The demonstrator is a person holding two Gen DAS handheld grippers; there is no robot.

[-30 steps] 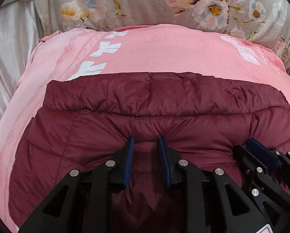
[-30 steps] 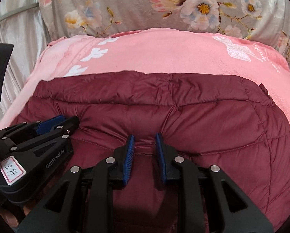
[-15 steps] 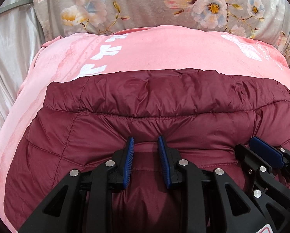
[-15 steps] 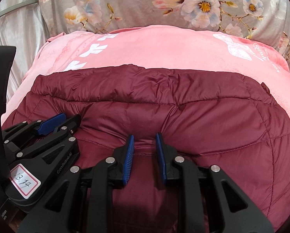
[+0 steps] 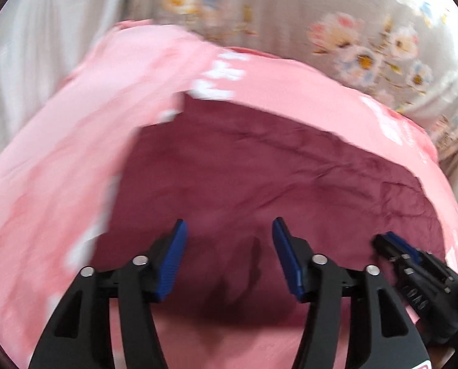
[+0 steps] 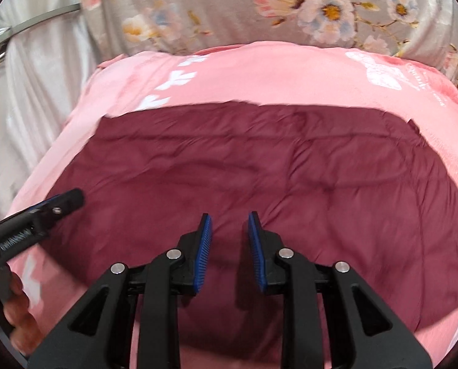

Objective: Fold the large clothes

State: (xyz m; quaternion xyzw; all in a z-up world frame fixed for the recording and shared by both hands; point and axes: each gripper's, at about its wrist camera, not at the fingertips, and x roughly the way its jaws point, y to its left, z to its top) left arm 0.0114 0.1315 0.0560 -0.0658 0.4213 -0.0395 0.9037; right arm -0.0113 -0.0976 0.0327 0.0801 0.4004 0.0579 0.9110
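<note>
- left gripper (image 5: 227,255): black arms, blue ribbed pads, silver rivets
- right gripper (image 6: 230,246): same build
- hand (image 6: 17,310) on black handle, beside left gripper

Motion blur smears the pink blanket (image 5: 60,160) and the maroon jacket's (image 5: 259,166) left edge.

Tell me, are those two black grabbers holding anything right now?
Nothing. The left gripper is opening above the maroon quilted puffer jacket; the right gripper stands apart, empty.
</note>
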